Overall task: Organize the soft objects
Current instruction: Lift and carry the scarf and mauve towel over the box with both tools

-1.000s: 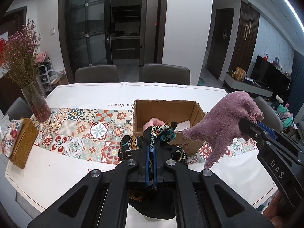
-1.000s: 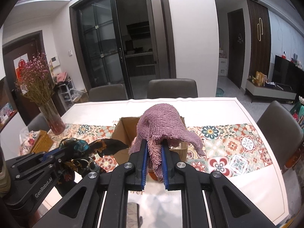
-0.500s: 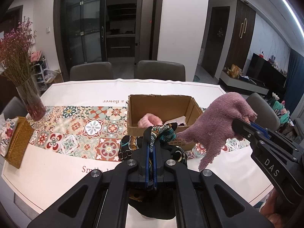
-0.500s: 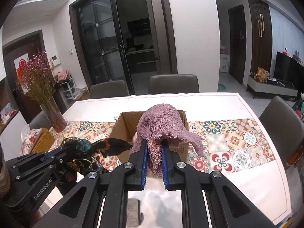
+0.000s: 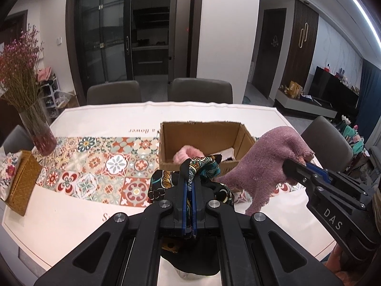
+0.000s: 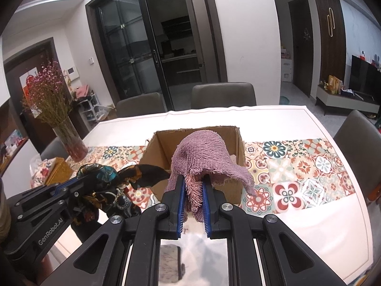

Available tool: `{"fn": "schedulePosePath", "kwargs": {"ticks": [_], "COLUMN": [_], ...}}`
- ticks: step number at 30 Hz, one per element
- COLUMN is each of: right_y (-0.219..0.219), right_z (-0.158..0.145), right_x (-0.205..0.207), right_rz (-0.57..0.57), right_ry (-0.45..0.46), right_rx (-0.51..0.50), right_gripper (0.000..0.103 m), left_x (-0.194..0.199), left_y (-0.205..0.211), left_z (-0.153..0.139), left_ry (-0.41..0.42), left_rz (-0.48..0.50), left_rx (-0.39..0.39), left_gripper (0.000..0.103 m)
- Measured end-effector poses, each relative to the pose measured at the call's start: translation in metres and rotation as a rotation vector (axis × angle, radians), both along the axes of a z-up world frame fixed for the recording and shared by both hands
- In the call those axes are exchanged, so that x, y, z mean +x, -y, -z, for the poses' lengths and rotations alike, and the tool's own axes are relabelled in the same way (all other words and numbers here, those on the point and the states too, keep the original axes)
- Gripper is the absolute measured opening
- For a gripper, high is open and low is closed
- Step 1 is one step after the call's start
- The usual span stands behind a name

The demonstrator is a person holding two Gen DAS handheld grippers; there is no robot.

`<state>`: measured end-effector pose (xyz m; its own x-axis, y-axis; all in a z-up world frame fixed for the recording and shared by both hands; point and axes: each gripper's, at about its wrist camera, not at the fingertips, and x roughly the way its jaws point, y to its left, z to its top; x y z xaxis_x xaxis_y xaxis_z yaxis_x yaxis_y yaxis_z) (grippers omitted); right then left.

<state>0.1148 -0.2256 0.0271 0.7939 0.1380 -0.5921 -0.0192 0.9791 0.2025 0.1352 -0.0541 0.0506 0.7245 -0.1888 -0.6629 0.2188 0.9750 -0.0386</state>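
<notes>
My left gripper (image 5: 188, 181) is shut on a dark patterned scarf (image 5: 202, 169), held above the table just in front of an open cardboard box (image 5: 202, 131). A pink fluffy item (image 5: 184, 156) lies inside the box. My right gripper (image 6: 193, 178) is shut on a purple towel (image 6: 204, 155), which hangs in the air at the box's near right corner; the towel also shows in the left wrist view (image 5: 269, 164). The scarf and left gripper show in the right wrist view (image 6: 100, 178) at left. The box (image 6: 157, 150) is partly hidden behind the towel.
A white table (image 5: 107, 119) carries a patterned tile runner (image 5: 95, 164). A glass vase of dried flowers (image 5: 35, 128) and a wicker tissue box (image 5: 21, 181) stand at the left. Grey chairs (image 5: 200, 90) surround the table. A phone-like object (image 6: 170, 264) lies near the front edge.
Both grippers have drawn slightly nearer to the box and lower, each still holding its cloth. The towel now hangs closer to the box's right corner.
</notes>
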Motion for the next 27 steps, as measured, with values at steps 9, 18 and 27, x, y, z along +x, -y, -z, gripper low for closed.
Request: {"fn": "schedulePosePath", "kwargs": {"ticks": [9, 18, 27], "right_y": [-0.002, -0.013, -0.004], "right_z": [-0.008, -0.016, -0.018], "right_x": [0.006, 0.014, 0.026], "right_rz": [-0.020, -0.028, -0.032], "right_ry": [0.026, 0.052, 0.061], "right_rx": [0.002, -0.006, 0.020], "right_gripper": [0.014, 0.014, 0.014], "left_x": [0.007, 0.027, 0.029], "left_y": [0.004, -0.009, -0.002], "left_z": [-0.010, -0.003, -0.016], "left_ry": [0.056, 0.030, 0.099], "left_rz": [0.018, 0.041, 0.051], "left_rx": [-0.012, -0.066, -0.049], "left_gripper": [0.005, 0.005, 0.005]}}
